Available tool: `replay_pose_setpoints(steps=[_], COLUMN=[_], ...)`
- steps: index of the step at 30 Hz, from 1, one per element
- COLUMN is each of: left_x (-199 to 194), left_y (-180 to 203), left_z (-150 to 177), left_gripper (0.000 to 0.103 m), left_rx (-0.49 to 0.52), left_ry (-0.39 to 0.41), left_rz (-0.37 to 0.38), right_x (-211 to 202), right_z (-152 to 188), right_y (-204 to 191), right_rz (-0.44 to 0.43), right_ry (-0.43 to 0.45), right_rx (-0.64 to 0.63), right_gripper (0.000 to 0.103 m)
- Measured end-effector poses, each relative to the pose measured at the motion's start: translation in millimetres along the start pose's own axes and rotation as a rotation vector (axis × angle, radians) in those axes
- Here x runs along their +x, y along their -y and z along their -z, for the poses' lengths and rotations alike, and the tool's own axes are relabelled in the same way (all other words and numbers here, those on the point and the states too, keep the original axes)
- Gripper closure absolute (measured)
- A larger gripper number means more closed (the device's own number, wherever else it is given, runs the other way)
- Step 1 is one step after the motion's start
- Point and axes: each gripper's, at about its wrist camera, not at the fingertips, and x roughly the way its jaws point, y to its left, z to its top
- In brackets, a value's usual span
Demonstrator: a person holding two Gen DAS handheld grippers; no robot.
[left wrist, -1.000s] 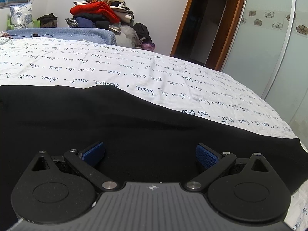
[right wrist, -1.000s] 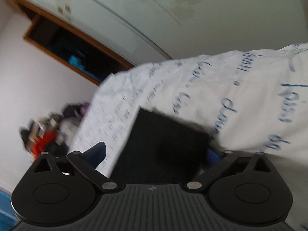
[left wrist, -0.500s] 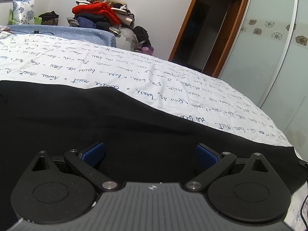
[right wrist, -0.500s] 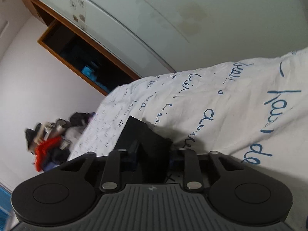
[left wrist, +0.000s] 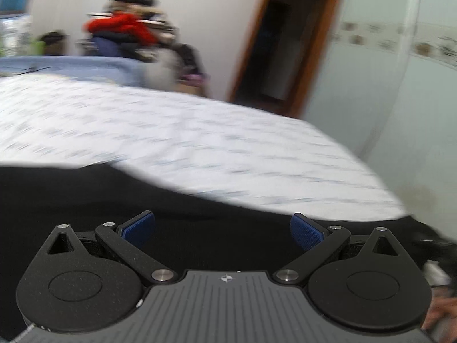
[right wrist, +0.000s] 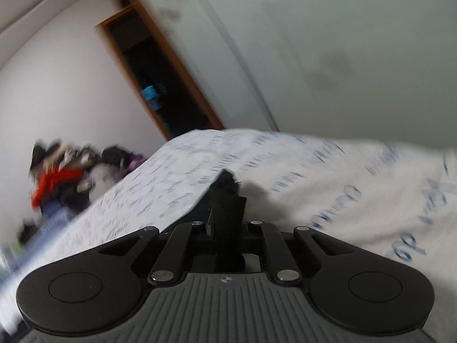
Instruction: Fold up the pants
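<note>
Black pants (left wrist: 142,194) lie spread across a bed with a white sheet printed with blue handwriting (left wrist: 200,143). My left gripper (left wrist: 222,228) is open, its blue pads (left wrist: 137,225) just above the black cloth, holding nothing. My right gripper (right wrist: 227,223) is shut on a bunched edge of the pants (right wrist: 227,197), which sticks up between the fingers above the sheet (right wrist: 342,185). Both views are motion-blurred.
A pile of clothes with a red garment (left wrist: 122,25) sits beyond the bed's far side, next to a blue bed edge (left wrist: 71,65). A wooden-framed open closet (left wrist: 285,43) and pale sliding wardrobe doors (left wrist: 400,85) stand to the right. The pile also shows in the right wrist view (right wrist: 57,180).
My right gripper closed on the pants' edge and has lifted it, tilting upward. My left gripper stayed open and shifted over the pants; the view is now blurred.
</note>
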Motion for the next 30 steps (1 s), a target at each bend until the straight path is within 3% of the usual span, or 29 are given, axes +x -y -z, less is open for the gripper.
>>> replay_pose_setpoints(steps=[3, 5, 11, 15, 18, 19, 22, 24, 26, 28, 30], left_x=[6, 20, 94, 135, 156, 160, 168, 169, 167, 162, 148], left_y=[65, 108, 207, 249, 260, 262, 260, 255, 247, 239, 231], left_z=[-23, -35, -46, -31, -24, -22, -23, -27, -31, -33, -37], left_gripper=[0.001, 0.001, 0.004, 0.008, 0.014, 0.018, 0.042, 0.050, 0.077, 0.090, 0.092], left_rx=[0.132, 0.190, 0.188, 0.193, 0.193, 0.205, 0.190, 0.188, 0.176, 0.162, 0.185], left_ry=[-0.035, -0.086, -0.422, -0.535, -0.556, -0.572, -0.597, -0.588, -0.585, -0.576, -0.547], left_rz=[0.098, 0.170, 0.330, 0.300, 0.252, 0.231, 0.226, 0.218, 0.223, 0.252, 0.244], right_x=[-9, -14, -19, -23, -27, -28, -28, -29, -31, -31, -35], right_z=[11, 15, 14, 16, 19, 20, 20, 20, 21, 23, 26], right_y=[-34, -45, -48, -56, -63, -64, -65, -64, -67, -69, -74], right_rz=[-0.002, -0.006, -0.024, -0.048, -0.060, -0.064, -0.063, -0.072, -0.082, -0.121, -0.154], right_ry=[0.054, 0.075, 0.091, 0.114, 0.133, 0.135, 0.130, 0.133, 0.134, 0.125, 0.123], right_rx=[-0.206, -0.279, -0.297, -0.343, -0.391, -0.402, -0.404, -0.400, -0.416, -0.436, -0.478], right_gripper=[0.095, 0.095, 0.095, 0.094, 0.094, 0.094, 0.094, 0.094, 0.094, 0.094, 0.094])
